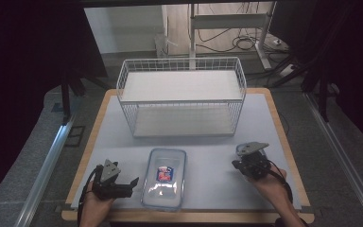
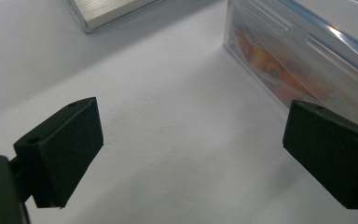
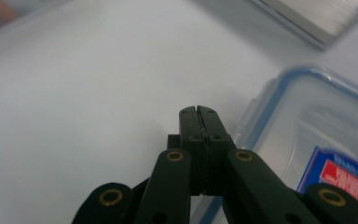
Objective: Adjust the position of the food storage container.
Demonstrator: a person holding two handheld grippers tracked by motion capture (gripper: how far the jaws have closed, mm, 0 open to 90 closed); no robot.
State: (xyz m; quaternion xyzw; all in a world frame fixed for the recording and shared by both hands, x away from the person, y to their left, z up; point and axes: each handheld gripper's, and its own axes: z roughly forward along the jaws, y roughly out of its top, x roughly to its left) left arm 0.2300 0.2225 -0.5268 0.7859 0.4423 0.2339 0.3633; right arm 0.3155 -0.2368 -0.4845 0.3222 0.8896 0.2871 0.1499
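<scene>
Grey floor (image 1: 38, 137), dark surroundings.

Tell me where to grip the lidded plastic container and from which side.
Grip the plastic container across its long side walls, coming from its left with the open left gripper, which is already beside it. It lies flat with the lid on, so the top probably offers no edge; the narrow width likely suits the jaws best.

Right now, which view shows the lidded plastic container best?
The high view: the whole container lies between both tongs. The left gripper view catches just its side wall; the right gripper view, one lid corner.
</scene>
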